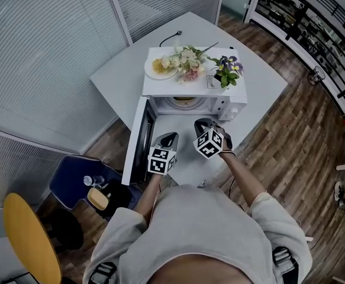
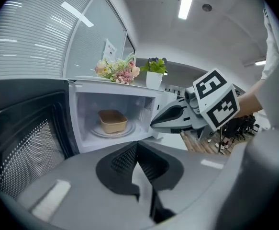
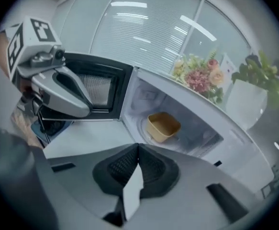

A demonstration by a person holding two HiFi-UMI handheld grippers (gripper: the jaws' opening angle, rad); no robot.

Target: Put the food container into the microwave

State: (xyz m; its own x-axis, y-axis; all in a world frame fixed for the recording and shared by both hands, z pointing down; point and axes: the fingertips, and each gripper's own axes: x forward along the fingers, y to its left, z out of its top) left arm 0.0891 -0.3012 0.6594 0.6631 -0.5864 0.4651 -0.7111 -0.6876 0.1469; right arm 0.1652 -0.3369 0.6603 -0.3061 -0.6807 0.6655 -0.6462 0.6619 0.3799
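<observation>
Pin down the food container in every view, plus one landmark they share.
Head view: food container upper centre, barely showing inside the open microwave.
Left gripper view: food container left of centre.
Right gripper view: food container just right of centre.
Shared landmark: bouquet atop the microwave.

White table (image 1: 261, 81), wood floor (image 1: 302, 152), glass partitions with blinds (image 1: 36, 46), yellow chair (image 1: 27, 238).

Tan food container (image 2: 112, 121) upright inside open microwave (image 2: 151, 93).
</observation>
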